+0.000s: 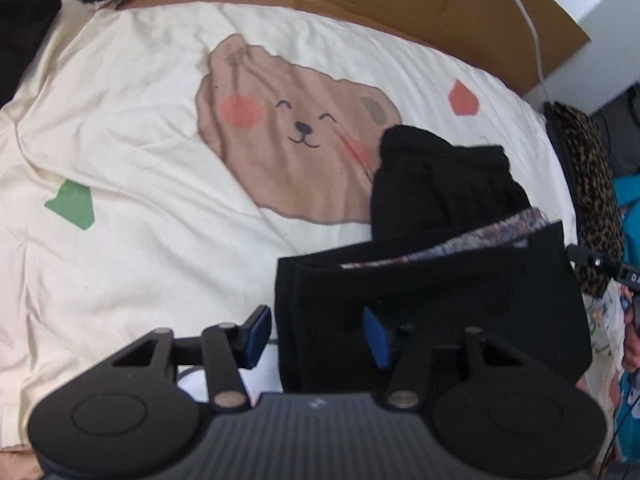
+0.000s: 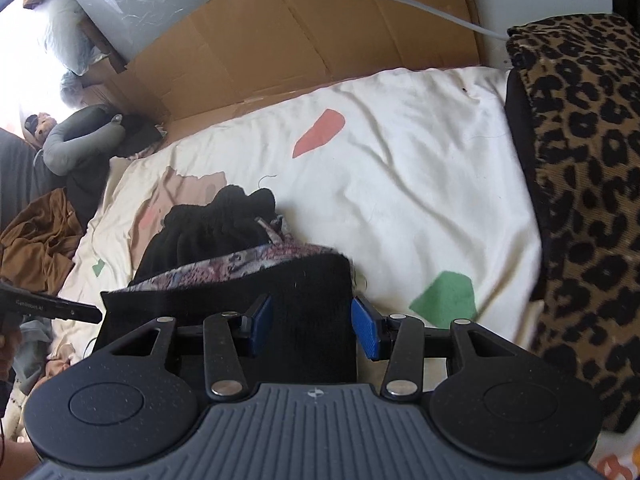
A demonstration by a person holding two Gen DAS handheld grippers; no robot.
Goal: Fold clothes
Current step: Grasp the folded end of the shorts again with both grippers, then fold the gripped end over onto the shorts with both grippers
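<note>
A black garment (image 1: 432, 280) with a patterned lining (image 1: 460, 240) lay partly folded on the cream bedcover (image 1: 140, 168), its bunched upper part covering one cheek of the printed bear face (image 1: 288, 136). The left tongs (image 1: 316, 338) stood wide over the garment's near left corner, one blue pad off the cloth and the other above it, gripping nothing. The right tongs (image 2: 312, 330) were also spread wide, straddling the near right edge of the garment (image 2: 280, 300) without pinching it. A leopard-print cloth (image 2: 584, 200) lay along the bed's right side, and flattened cardboard (image 2: 304, 36) leaned behind.
</note>
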